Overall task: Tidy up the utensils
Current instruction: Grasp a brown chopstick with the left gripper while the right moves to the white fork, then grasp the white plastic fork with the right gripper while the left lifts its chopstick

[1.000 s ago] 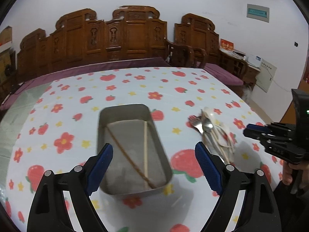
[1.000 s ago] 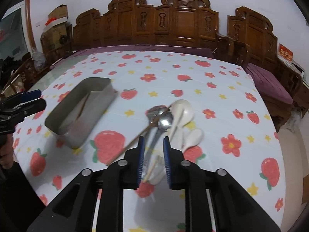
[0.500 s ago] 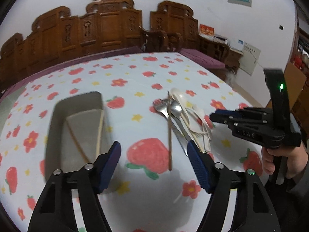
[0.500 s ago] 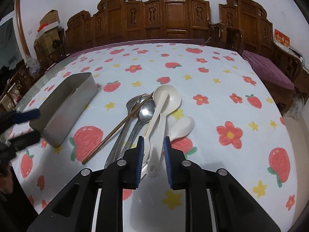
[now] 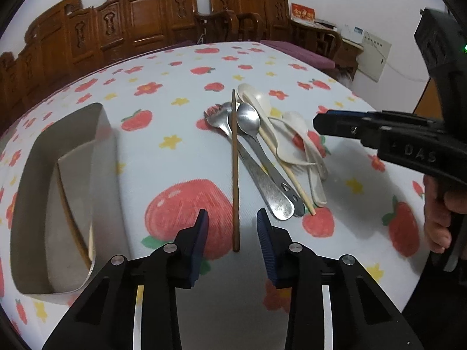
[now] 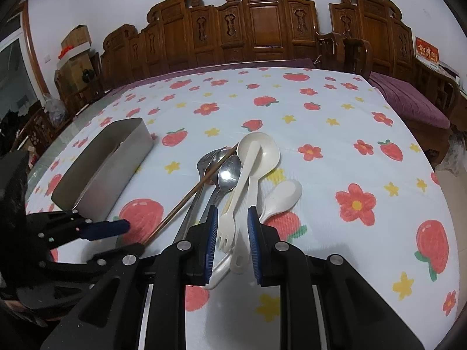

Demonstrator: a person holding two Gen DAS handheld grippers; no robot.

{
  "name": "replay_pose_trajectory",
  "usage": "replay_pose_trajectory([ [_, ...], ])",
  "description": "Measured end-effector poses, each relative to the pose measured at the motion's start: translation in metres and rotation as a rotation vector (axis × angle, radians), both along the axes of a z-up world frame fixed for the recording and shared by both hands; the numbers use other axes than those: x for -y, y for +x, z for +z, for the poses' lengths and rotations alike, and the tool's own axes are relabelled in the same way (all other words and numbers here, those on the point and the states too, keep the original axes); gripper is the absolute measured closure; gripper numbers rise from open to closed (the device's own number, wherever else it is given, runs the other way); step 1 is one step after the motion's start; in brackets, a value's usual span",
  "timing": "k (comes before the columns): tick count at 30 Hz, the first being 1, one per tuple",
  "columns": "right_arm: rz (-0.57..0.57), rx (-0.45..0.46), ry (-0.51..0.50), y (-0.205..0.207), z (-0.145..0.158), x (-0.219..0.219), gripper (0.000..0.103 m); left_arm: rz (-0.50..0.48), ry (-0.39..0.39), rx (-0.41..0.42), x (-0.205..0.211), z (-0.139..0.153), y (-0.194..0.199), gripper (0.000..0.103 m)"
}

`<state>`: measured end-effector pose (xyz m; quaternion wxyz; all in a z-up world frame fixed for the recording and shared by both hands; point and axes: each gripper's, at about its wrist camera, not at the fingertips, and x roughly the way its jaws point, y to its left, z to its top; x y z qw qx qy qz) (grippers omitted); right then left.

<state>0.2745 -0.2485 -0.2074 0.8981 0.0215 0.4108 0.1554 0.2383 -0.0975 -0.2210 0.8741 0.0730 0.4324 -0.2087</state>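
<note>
A pile of utensils lies on the strawberry tablecloth: a brown chopstick (image 5: 235, 172), a steel fork (image 5: 217, 116), a steel spoon (image 5: 248, 121), a pale chopstick (image 5: 287, 172) and white plastic spoons (image 5: 303, 137). My left gripper (image 5: 232, 243) is open, its fingers either side of the brown chopstick's near end, just above the cloth. My right gripper (image 6: 232, 233) is open around the handles of a white plastic fork (image 6: 227, 233) and white ladle (image 6: 258, 153). The steel tray (image 5: 67, 175) at left holds two chopsticks.
The tray also shows in the right wrist view (image 6: 105, 163), left of the pile. Carved wooden chairs (image 6: 262, 26) line the table's far side. The right gripper's body (image 5: 408, 143) hangs over the pile's right side in the left wrist view.
My left gripper has swung right from over the tray to the brown chopstick and narrowed. My right gripper has moved forward over the white handles and opened a little wider.
</note>
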Motion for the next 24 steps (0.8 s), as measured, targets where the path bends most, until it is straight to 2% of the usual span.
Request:
replay_pose_trajectory([
  [7, 0.002, -0.001, -0.007, 0.0, -0.001, -0.003, 0.08, 0.015, 0.006, -0.006, 0.002, -0.01, 0.01, 0.077],
  [9, 0.006, -0.002, -0.014, 0.0, -0.002, -0.006, 0.08, 0.02, 0.007, -0.001, 0.002, -0.01, 0.011, 0.083],
  [10, 0.01, -0.002, -0.017, 0.0, -0.003, -0.007, 0.08, 0.024, 0.015, 0.005, 0.002, -0.011, 0.012, 0.096],
  [11, 0.012, -0.003, -0.021, 0.001, -0.003, -0.008, 0.08, 0.023, 0.017, 0.005, 0.002, -0.011, 0.012, 0.098],
  [14, 0.023, -0.008, -0.034, 0.006, -0.007, -0.013, 0.08, 0.017, -0.007, -0.012, 0.0, -0.009, 0.012, 0.099],
  [24, 0.02, -0.064, -0.047, 0.041, -0.028, -0.023, 0.08, 0.039, -0.043, 0.032, -0.012, 0.015, 0.005, 0.099],
])
